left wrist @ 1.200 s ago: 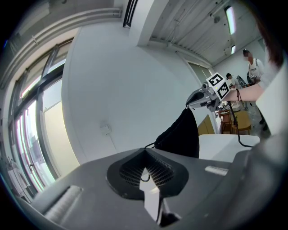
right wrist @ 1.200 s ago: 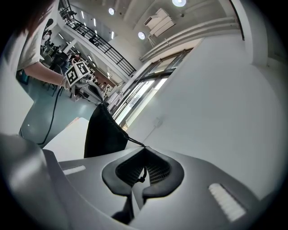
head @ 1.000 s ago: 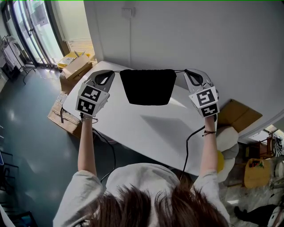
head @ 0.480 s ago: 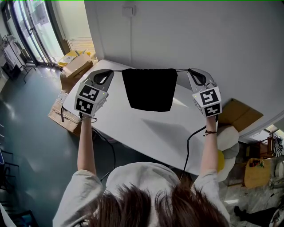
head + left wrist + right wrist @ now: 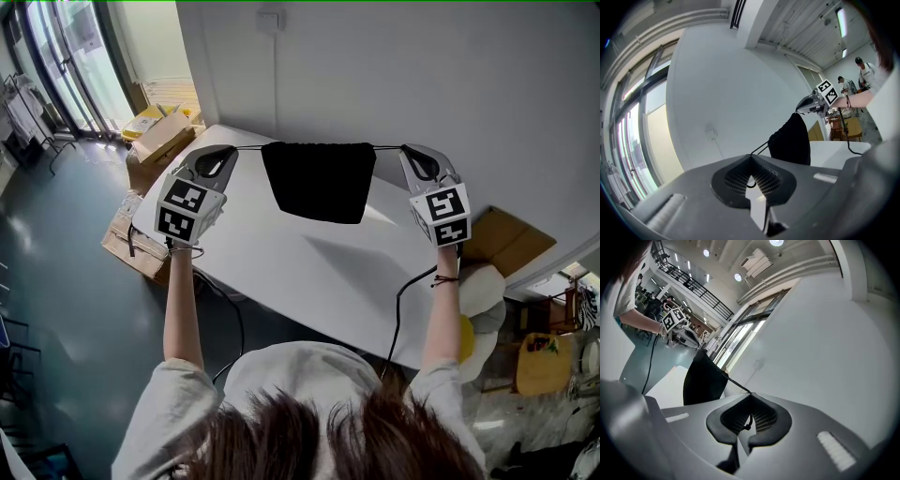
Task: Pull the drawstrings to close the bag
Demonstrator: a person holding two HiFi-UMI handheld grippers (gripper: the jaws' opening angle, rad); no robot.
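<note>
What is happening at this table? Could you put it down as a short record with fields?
left gripper: shut on left drawstring
right gripper: shut on right drawstring
object: black drawstring bag, hanging between the grippers
strings: stretched taut to either side
surface below: white table, bag lifted clear of it

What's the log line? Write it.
left gripper shut on left drawstring | right gripper shut on right drawstring | bag hangs between, over table
</note>
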